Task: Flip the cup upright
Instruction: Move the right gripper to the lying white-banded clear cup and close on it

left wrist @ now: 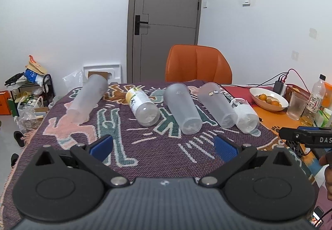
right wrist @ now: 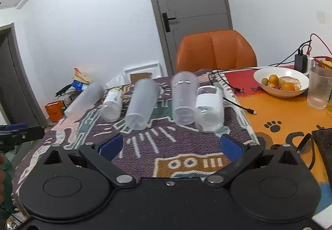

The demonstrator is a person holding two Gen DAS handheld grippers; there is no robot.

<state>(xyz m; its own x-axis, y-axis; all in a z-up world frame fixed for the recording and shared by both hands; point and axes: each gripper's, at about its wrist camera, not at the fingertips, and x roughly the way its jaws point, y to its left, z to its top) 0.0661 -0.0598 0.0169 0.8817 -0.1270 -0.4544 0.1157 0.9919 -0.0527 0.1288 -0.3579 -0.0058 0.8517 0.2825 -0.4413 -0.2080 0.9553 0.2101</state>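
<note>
Several clear plastic cups and bottles lie on their sides in a row on a patterned purple mat (left wrist: 157, 147). From the left: a frosted cup (left wrist: 88, 98), a yellow-labelled bottle (left wrist: 142, 106), a frosted cup (left wrist: 182, 110), a clear cup (left wrist: 216, 104) and a white-labelled bottle (left wrist: 245, 116). The right wrist view shows the same row: frosted cup (right wrist: 84, 100), bottle (right wrist: 112, 104), frosted cup (right wrist: 143, 103), clear cup (right wrist: 184, 97), bottle (right wrist: 209, 108). My left gripper (left wrist: 162, 146) is open and empty, short of the row. My right gripper (right wrist: 171, 145) is open and empty, short of the row.
An orange chair (left wrist: 198, 63) stands behind the table. On the orange table part at right are a bowl of fruit (right wrist: 281, 80), a ribbed glass (right wrist: 318, 90), a tea bottle (left wrist: 315, 98), cables and a charger (right wrist: 300, 62). Clutter sits on the floor at left (left wrist: 29, 93).
</note>
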